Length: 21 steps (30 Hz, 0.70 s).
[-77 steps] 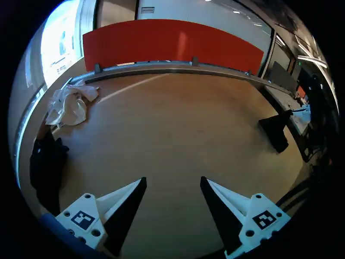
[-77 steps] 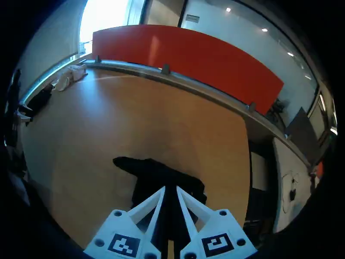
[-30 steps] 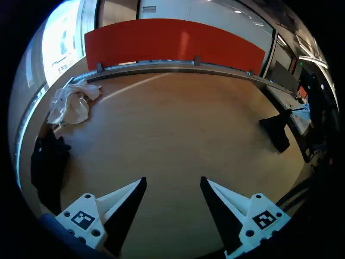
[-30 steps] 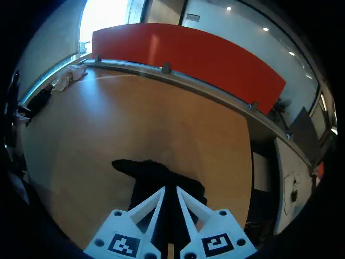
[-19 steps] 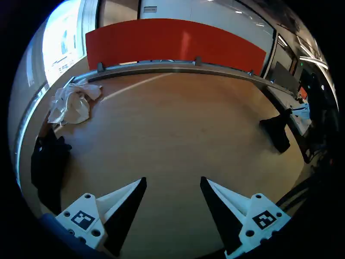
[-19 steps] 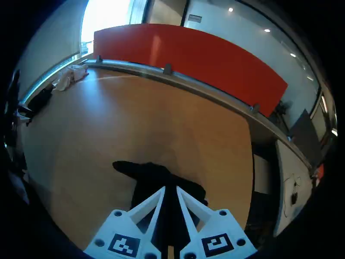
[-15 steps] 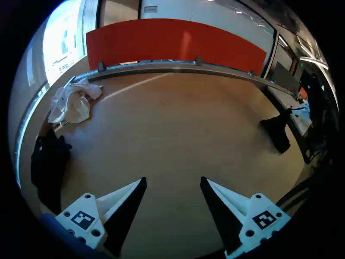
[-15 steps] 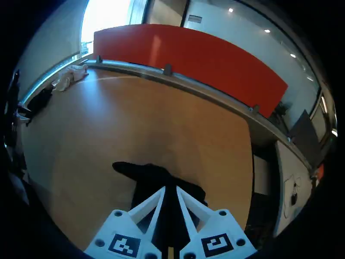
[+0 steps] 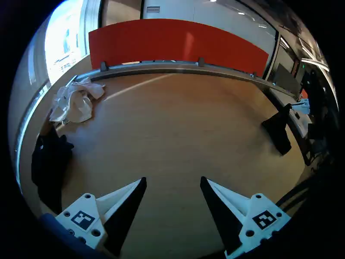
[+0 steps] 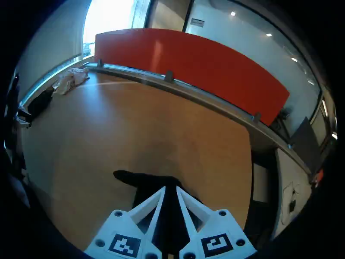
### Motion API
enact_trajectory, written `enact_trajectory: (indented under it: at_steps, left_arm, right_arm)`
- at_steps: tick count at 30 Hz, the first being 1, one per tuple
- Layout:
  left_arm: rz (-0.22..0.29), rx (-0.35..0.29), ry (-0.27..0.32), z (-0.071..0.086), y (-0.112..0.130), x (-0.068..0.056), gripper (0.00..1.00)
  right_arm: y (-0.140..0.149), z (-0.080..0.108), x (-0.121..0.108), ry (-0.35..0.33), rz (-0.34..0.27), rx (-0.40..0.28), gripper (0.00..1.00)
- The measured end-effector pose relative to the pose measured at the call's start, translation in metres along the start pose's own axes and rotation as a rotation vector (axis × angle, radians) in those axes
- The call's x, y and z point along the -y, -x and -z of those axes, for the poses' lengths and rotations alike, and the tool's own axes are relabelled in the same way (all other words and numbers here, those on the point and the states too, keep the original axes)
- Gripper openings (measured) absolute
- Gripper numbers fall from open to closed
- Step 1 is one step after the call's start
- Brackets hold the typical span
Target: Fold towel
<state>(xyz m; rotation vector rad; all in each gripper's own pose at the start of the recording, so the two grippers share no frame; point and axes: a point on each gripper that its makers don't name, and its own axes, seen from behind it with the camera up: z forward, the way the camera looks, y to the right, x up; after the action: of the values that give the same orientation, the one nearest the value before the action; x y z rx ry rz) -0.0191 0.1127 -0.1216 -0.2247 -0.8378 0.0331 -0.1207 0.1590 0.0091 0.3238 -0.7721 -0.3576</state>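
A black towel (image 10: 131, 177) lies partly on the wooden table (image 10: 129, 125), and my right gripper (image 10: 170, 188) is shut on its near end. The dark cloth fills the narrow gap between the white fingers. In the left gripper view the same black towel (image 9: 276, 131) hangs in a bunched peak at the table's right edge. My left gripper (image 9: 173, 178) hovers open over bare wood (image 9: 172, 121), nothing between its fingers, well left of the towel.
A crumpled white cloth (image 9: 74, 101) lies at the far left corner, also in the right gripper view as the white cloth (image 10: 71, 80). A dark bundle (image 9: 48, 162) sits at the left edge. A red partition (image 9: 177, 42) and a metal rail (image 9: 181, 69) close the far side.
The right gripper has drawn back and up a little with the towel, so less black cloth lies ahead of its fingers. The left gripper has drifted only slightly.
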Motion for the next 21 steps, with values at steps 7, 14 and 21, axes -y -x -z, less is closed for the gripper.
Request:
enact_trajectory:
  at_steps: [7, 14, 21]
  left_arm:
    - [0.015, -0.005, -0.015, 0.005, 0.001, 0.008, 0.92]
    - [0.034, -0.011, -0.032, 0.01, 0.004, 0.016, 0.92]
    - [0.046, -0.01, -0.041, 0.014, 0.008, 0.02, 0.92]
  right_arm:
    - [-0.031, -0.008, -0.004, -0.014, 0.066, -0.01, 0.02]
    - [-0.057, -0.015, -0.007, -0.023, 0.119, -0.013, 0.02]
    - [-0.068, -0.021, -0.008, -0.026, 0.133, -0.011, 0.02]
